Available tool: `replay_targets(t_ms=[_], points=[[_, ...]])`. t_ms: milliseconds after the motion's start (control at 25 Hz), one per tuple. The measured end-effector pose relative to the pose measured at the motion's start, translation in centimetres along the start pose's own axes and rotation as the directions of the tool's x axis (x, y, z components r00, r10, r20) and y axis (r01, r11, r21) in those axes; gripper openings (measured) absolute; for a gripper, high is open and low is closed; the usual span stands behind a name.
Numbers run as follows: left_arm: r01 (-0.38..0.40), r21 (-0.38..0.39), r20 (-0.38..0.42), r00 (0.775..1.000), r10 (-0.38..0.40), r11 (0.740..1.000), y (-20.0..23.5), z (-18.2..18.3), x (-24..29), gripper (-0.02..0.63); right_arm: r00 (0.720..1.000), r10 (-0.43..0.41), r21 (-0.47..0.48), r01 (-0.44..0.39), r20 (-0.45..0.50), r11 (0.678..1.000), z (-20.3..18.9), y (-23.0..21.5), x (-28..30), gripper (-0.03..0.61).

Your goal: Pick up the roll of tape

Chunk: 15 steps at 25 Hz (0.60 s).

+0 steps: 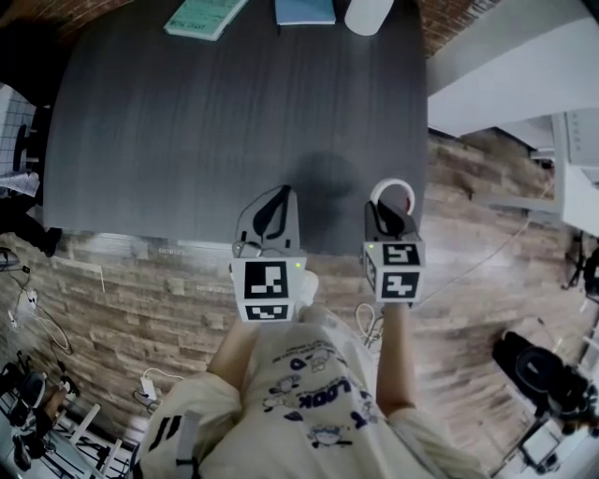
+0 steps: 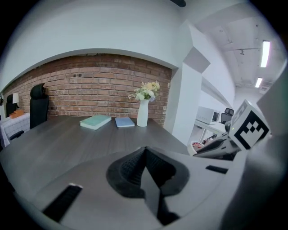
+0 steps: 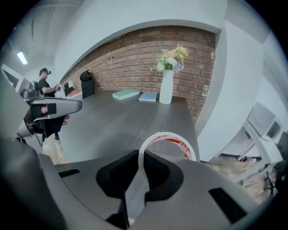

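The roll of tape [image 1: 391,181] is a whitish ring with a red inner face, standing on edge over the near right corner of the dark grey table [image 1: 187,131]. My right gripper [image 1: 388,213] is shut on it. In the right gripper view the jaws [image 3: 140,155] pinch the near wall of the roll of tape [image 3: 180,144]. I cannot tell whether the roll touches the table. My left gripper [image 1: 273,208] is beside it to the left, over the table's near edge. It is shut with nothing between its jaws [image 2: 145,155].
At the table's far edge lie a green book [image 1: 201,16] and a blue book [image 1: 304,10], beside a white vase [image 1: 368,14] of flowers [image 3: 171,57]. Wood-look floor with cables surrounds the table. A person [image 3: 45,81] stands far off to the left.
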<state>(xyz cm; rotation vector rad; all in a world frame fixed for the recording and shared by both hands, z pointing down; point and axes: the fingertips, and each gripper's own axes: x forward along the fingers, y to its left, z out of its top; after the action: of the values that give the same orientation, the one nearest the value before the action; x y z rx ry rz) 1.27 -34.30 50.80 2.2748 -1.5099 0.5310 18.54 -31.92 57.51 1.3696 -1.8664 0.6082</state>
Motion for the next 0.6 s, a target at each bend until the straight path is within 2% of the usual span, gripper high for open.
replay_targets(t_ms=[280,600], points=[[-0.027,0.032,0.116,0.993,0.023,0.999,0.3,4.6,-2.1,0.002,0.989,-0.042,0.025,0.039,0.145,0.999,3.7,-0.7,-3.7,0.037],[-0.06,0.048,0.238,0.97,0.047,0.997,0.7,9.1,-5.2,0.002,0.945,-0.093,0.056,0.08,0.312,0.995,7.4,-1.2,-8.4,0.037]])
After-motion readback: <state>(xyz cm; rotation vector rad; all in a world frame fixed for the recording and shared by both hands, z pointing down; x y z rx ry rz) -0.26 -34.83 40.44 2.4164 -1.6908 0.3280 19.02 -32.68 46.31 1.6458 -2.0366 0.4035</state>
